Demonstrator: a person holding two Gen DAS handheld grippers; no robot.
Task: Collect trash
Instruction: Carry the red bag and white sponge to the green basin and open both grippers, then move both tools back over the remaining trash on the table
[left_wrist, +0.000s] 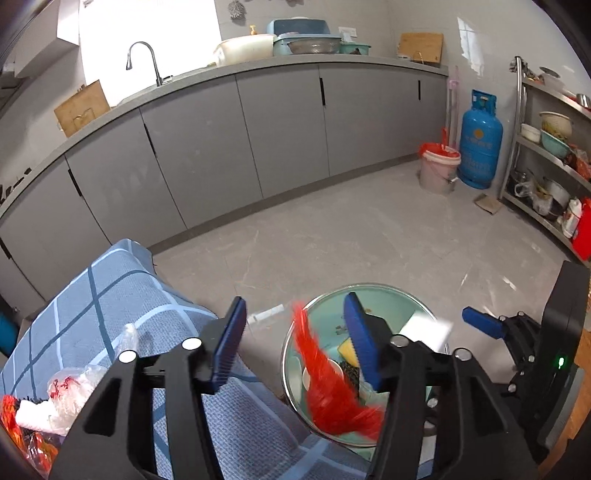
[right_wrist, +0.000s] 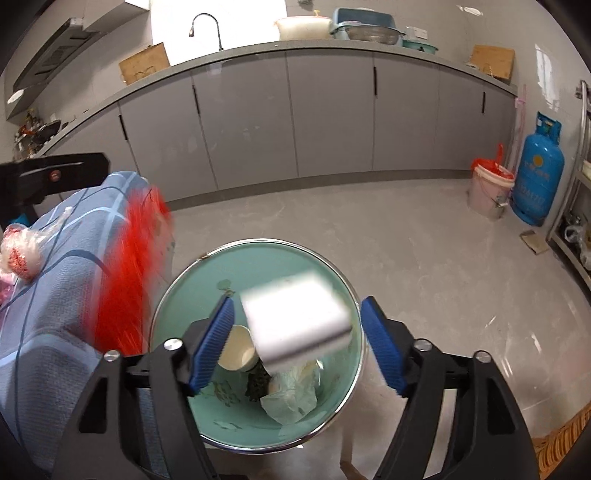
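Both tongs spread over the bin, red wrapper and white box dropping in; bags beside left tongs remain.

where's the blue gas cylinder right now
The blue gas cylinder stands on the floor at the far right of both wrist views, beside the red-lined bucket and the metal shelf rack.

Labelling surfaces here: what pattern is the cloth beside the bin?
Blue with a light-and-dark grid check cloth, clearest in the left wrist view.
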